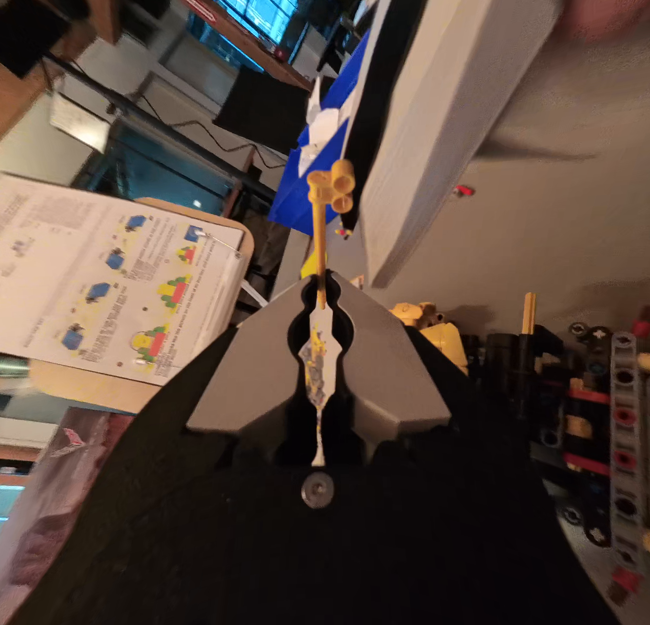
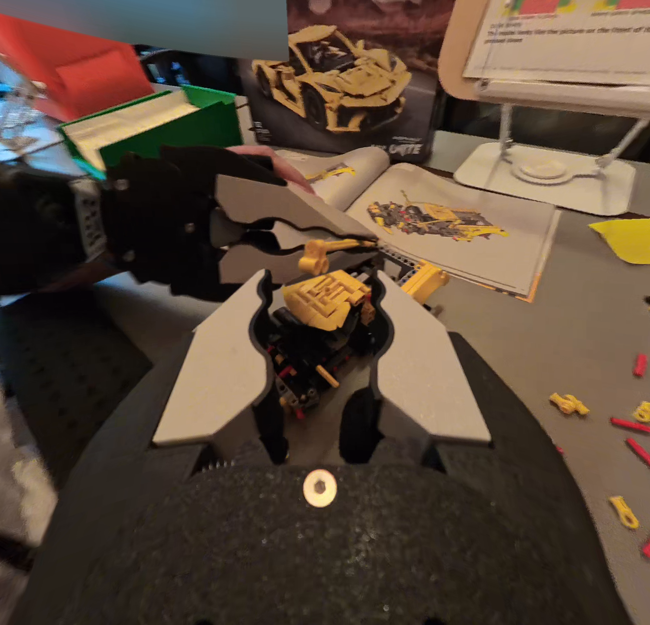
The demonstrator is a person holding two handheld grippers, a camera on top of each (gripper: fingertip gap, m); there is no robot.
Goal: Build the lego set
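Observation:
My left gripper [image 1: 322, 279] is shut on a yellow axle [image 1: 320, 235] that has a yellow connector [image 1: 334, 186] on its far end. In the right wrist view the left gripper [image 2: 375, 243] comes in from the left and holds this axle piece [image 2: 316, 256] just above the model. My right gripper [image 2: 320, 281] has its jaws closed around the partly built yellow and black car model [image 2: 323, 302], which sits between the pads on the grey table. The model also shows in the left wrist view [image 1: 527, 362], below the right gripper's grey finger [image 1: 439, 116].
An open instruction booklet [image 2: 457, 242] lies behind the model. The set's box [image 2: 351, 80], a green box [image 2: 158, 126] and a sheet on a white stand [image 2: 545, 172] stand at the back. Loose red and yellow pieces [image 2: 569, 404] lie at the right, with a yellow paper [image 2: 626, 239]. Across from one pair of fingers to the other is roughly 4 centimetres.

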